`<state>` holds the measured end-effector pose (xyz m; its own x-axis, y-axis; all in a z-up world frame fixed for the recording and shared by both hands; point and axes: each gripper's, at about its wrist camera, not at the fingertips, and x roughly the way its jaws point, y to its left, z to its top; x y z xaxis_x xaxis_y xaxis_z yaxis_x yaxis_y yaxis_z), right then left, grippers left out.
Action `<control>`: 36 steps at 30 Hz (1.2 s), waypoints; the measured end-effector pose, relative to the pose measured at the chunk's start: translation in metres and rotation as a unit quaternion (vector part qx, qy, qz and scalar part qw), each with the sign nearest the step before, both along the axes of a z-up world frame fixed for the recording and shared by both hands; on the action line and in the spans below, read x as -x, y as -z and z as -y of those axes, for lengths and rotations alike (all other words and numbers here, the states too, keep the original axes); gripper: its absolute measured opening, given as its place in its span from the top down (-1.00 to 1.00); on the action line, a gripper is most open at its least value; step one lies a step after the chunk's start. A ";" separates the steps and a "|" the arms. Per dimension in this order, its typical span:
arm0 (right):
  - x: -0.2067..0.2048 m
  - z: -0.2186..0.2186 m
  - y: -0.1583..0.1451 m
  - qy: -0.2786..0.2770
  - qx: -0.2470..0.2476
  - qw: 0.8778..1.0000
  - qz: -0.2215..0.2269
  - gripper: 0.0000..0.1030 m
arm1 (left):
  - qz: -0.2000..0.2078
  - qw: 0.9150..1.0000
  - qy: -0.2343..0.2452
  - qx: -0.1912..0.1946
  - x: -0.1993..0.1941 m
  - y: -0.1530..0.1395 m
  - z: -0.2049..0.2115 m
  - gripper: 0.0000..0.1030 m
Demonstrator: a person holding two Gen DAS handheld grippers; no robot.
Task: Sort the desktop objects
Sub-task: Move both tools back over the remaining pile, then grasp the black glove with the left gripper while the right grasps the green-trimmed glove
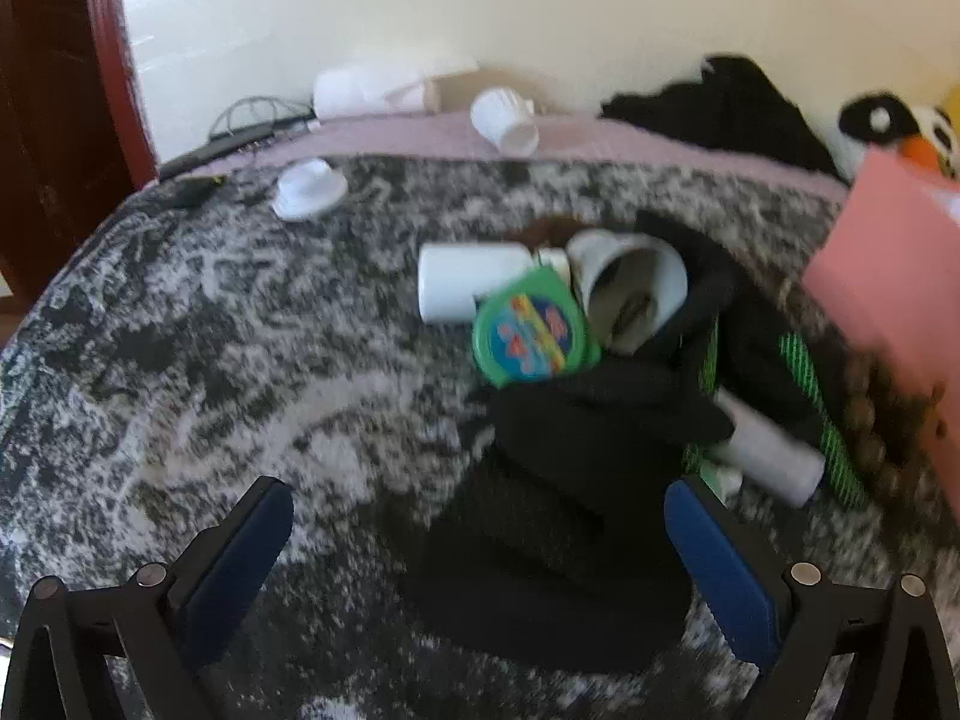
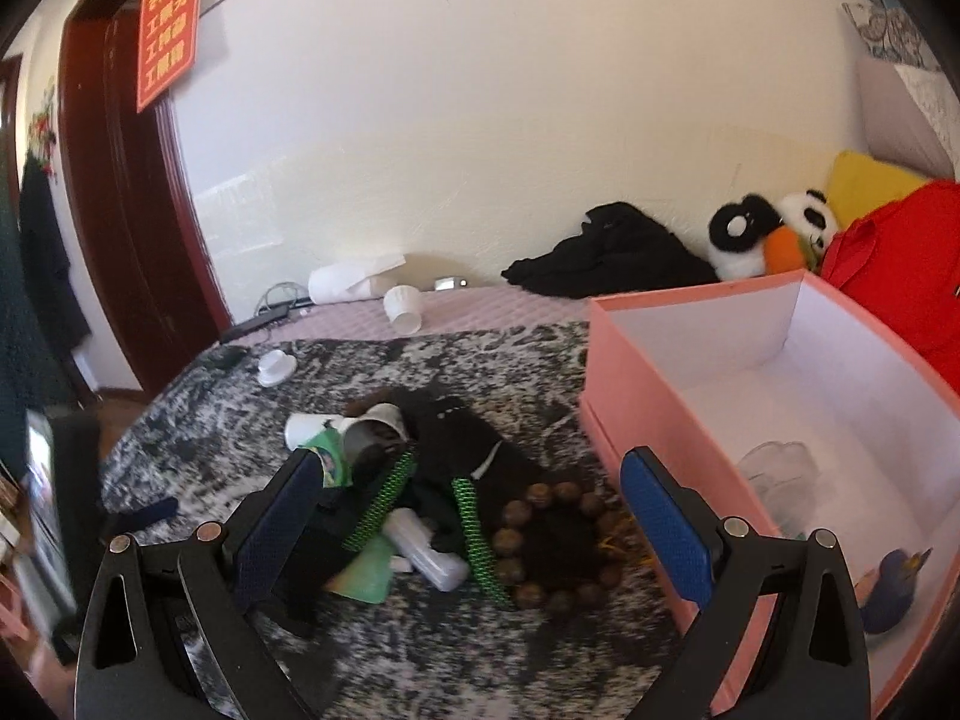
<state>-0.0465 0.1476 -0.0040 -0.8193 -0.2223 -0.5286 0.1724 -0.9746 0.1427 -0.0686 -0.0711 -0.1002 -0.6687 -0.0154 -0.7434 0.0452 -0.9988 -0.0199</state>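
A heap of objects lies on the black-and-white mottled cover: a black cloth (image 1: 558, 546), a green round tin (image 1: 531, 333), a white bottle (image 1: 465, 288), a tipped white cup (image 1: 636, 282), a white tube (image 1: 771, 453), green-striped black gloves (image 2: 471, 516) and a brown bead bracelet (image 2: 555, 537). My left gripper (image 1: 474, 534) is open, its fingers on either side of the black cloth, apart from it. My right gripper (image 2: 480, 510) is open above the heap, empty. The pink box (image 2: 606, 372) stands to the right and holds a blue bird toy (image 2: 894, 591) and a clear item (image 2: 780, 468).
A white lid (image 1: 309, 186) and another white cup (image 1: 504, 120) lie farther back. Black clothing (image 2: 606, 258), a panda plush (image 2: 774, 228) and a red bag (image 2: 900, 264) are by the wall. A dark door frame (image 2: 138, 228) is at left.
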 end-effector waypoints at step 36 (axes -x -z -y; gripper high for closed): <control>0.061 0.021 0.033 -0.023 0.024 0.999 0.029 -0.79 | -0.030 0.999 -0.025 -0.016 -0.012 -0.032 0.068 0.87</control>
